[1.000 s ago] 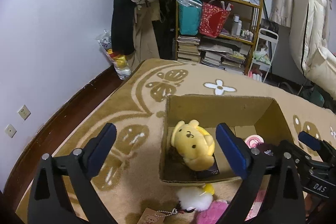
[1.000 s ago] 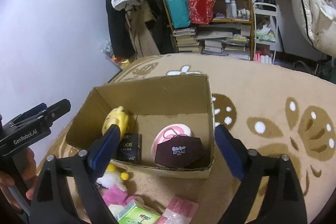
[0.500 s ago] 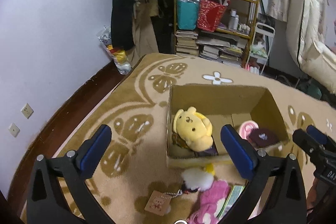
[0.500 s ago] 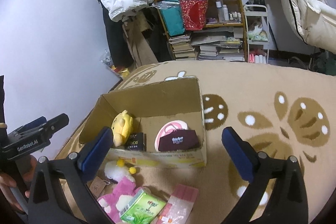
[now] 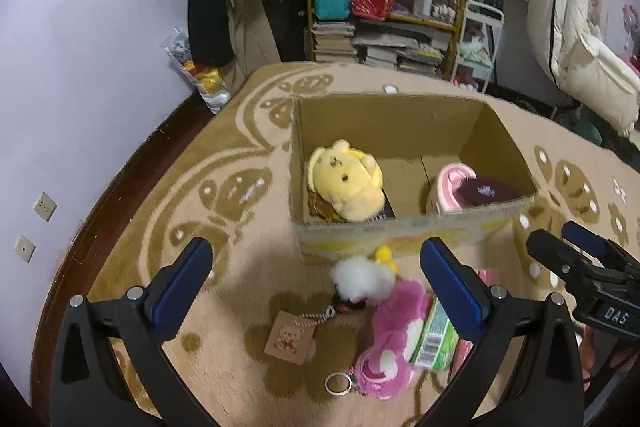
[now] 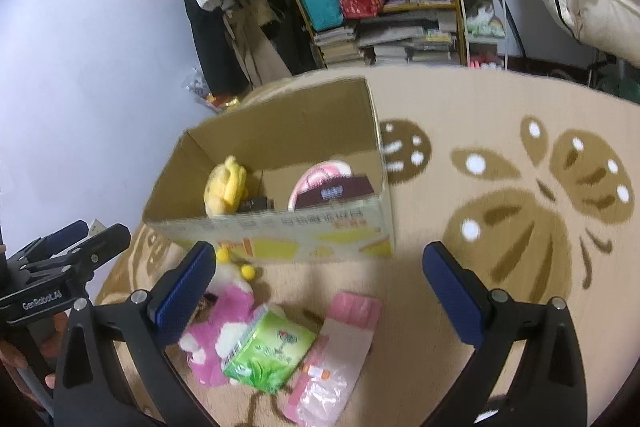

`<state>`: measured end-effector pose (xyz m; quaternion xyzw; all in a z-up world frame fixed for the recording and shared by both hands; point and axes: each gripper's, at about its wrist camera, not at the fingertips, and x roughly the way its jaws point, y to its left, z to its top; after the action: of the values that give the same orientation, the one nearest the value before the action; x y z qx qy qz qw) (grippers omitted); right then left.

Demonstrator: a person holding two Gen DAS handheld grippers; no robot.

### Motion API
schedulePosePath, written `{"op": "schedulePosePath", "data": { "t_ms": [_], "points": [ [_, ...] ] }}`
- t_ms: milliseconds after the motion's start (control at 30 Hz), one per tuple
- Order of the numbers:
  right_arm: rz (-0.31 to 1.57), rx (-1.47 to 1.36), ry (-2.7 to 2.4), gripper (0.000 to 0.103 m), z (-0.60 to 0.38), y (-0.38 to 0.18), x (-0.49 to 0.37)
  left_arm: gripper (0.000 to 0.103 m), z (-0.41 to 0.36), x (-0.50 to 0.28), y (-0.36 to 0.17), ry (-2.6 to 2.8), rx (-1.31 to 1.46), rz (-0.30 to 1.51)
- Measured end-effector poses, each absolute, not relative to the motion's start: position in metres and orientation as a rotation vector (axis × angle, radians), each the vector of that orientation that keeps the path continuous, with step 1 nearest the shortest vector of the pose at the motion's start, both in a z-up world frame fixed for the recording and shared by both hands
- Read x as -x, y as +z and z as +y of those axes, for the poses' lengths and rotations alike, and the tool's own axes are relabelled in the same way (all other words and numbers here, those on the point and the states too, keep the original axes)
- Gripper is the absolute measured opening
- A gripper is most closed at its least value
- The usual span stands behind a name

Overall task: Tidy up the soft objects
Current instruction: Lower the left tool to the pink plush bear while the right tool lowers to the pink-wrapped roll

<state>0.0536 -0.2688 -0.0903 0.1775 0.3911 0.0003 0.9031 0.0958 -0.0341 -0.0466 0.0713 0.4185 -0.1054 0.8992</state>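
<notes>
I hold my left gripper and right gripper wide open and empty above the white plush and pink plush, near the cardboard box, ready to pick.

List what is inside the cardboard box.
The box holds a yellow plush lying on a dark packet, plus a pink round case under a maroon pouch. The near wall hides the floor right behind it.

Yellow plush in cardboard box — pink plush outside
</notes>
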Motion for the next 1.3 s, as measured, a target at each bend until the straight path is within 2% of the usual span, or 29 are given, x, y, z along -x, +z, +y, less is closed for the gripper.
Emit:
{"op": "schedulePosePath", "data": {
  "t_ms": [500,933,1200,1300],
  "points": [
    [0.95,-0.406,-0.028,0.101,-0.275,-0.134,-0.049,0.102,-0.04,-0.085,-0.092,-0.247,-0.156,0.995],
    [1.111,-0.459,0.01,0.075,-0.269,-0.178,-0.052,0.102,-0.055,-0.087,-0.137,-0.256,-0.253,1.135],
    [1.154,-0.452,0.029,0.072,-0.265,-0.19,-0.051,0.103,-0.058,-0.091,-0.155,-0.271,-0.269,1.182],
    [1.16,-0.459,0.017,0.065,-0.267,-0.19,-0.051,0.103,-0.053,-0.095,-0.157,-0.276,-0.241,1.196]
  ]
}}
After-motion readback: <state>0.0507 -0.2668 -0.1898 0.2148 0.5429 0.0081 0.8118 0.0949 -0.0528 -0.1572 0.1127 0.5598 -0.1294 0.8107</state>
